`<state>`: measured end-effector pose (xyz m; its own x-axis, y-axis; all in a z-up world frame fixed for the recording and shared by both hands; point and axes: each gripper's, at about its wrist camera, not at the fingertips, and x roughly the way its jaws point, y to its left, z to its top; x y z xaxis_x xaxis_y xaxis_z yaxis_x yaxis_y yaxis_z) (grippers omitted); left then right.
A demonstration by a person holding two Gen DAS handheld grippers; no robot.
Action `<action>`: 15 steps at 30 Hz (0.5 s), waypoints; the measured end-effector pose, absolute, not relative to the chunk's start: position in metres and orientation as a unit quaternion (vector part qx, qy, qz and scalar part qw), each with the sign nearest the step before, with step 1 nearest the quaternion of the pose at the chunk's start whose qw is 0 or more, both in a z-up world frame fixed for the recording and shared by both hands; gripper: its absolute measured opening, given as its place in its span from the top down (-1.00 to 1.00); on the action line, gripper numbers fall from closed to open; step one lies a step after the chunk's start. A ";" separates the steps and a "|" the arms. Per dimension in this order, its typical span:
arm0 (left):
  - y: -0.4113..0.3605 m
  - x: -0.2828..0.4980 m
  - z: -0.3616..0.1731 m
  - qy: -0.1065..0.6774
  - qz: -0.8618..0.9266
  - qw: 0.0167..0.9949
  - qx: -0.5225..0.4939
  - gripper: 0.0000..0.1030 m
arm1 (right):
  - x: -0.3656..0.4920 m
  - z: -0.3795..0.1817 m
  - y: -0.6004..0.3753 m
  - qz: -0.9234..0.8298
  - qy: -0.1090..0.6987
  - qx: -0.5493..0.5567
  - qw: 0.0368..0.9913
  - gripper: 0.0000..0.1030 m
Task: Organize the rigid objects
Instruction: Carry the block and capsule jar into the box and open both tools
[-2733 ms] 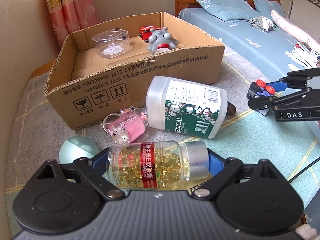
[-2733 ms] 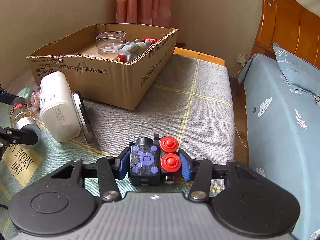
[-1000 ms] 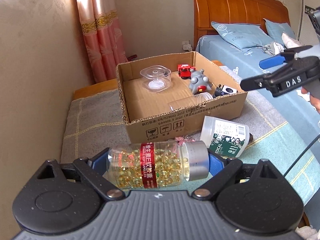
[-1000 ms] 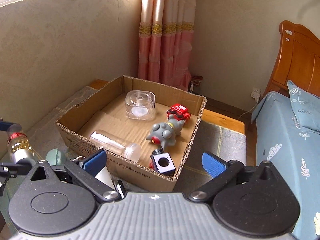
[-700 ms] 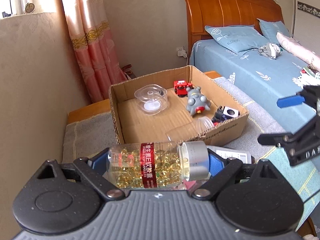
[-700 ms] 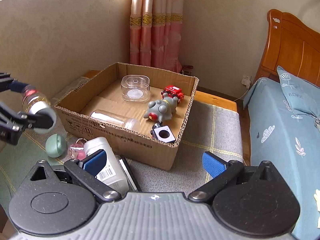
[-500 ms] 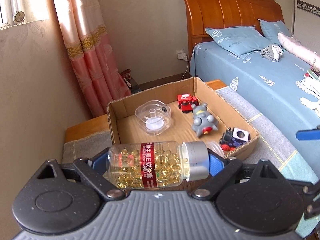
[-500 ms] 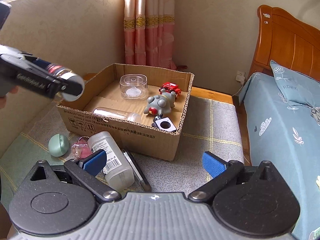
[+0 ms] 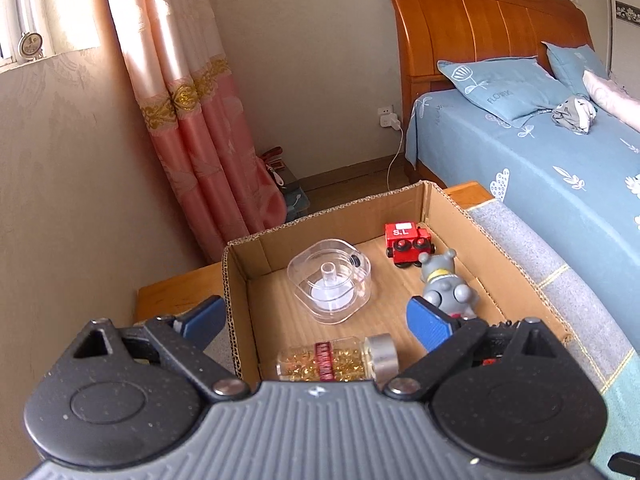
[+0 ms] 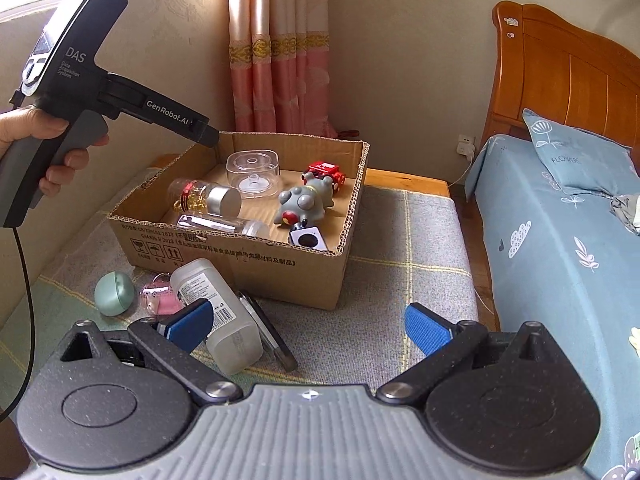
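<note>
A cardboard box [image 9: 452, 208] [image 10: 312, 270] stands on the blanket. In it lie the capsule bottle [image 9: 338, 362] [image 10: 206, 197], a clear plastic case [image 9: 330, 280] [image 10: 253, 172], a red toy car [image 9: 407, 239] [image 10: 325, 171], a grey figure [image 9: 448, 288] [image 10: 306, 202], a clear bottle [image 10: 222, 224] and a black toy block [image 10: 306, 239]. My left gripper [image 9: 316, 316] is open and empty above the box. My right gripper [image 10: 308, 322] is open and empty, in front of the box. A white bottle [image 10: 218, 312], a pink keychain [image 10: 158, 298] and a green egg-shaped case [image 10: 114, 294] lie outside.
A dark flat tool [image 10: 268, 328] lies beside the white bottle. A bed [image 10: 560, 240] with a wooden headboard [image 9: 480, 48] is on the right. A pink curtain [image 9: 200, 120] and the wall stand behind the box. The left hand-held unit [image 10: 80, 92] hangs over the box's left corner.
My left gripper opened and let go of the capsule bottle, which now lies in the box. My right gripper has stayed open and drawn back a little.
</note>
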<state>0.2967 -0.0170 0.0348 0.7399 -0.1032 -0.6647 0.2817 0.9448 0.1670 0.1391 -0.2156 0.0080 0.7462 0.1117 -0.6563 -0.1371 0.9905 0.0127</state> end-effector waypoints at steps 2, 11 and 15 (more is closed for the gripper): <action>-0.015 0.288 0.032 0.347 -0.105 0.922 0.133 -0.88 | 0.140 0.005 -0.216 0.065 0.354 -0.017 0.933 -1.00; 0.005 0.244 0.015 0.353 -0.099 0.923 0.118 -0.93 | 0.142 -0.001 -0.213 0.065 0.361 0.001 0.930 -1.00; 0.017 0.219 0.004 0.353 -0.078 0.927 0.098 -0.94 | 0.143 -0.005 -0.210 0.066 0.366 -0.003 0.928 -1.00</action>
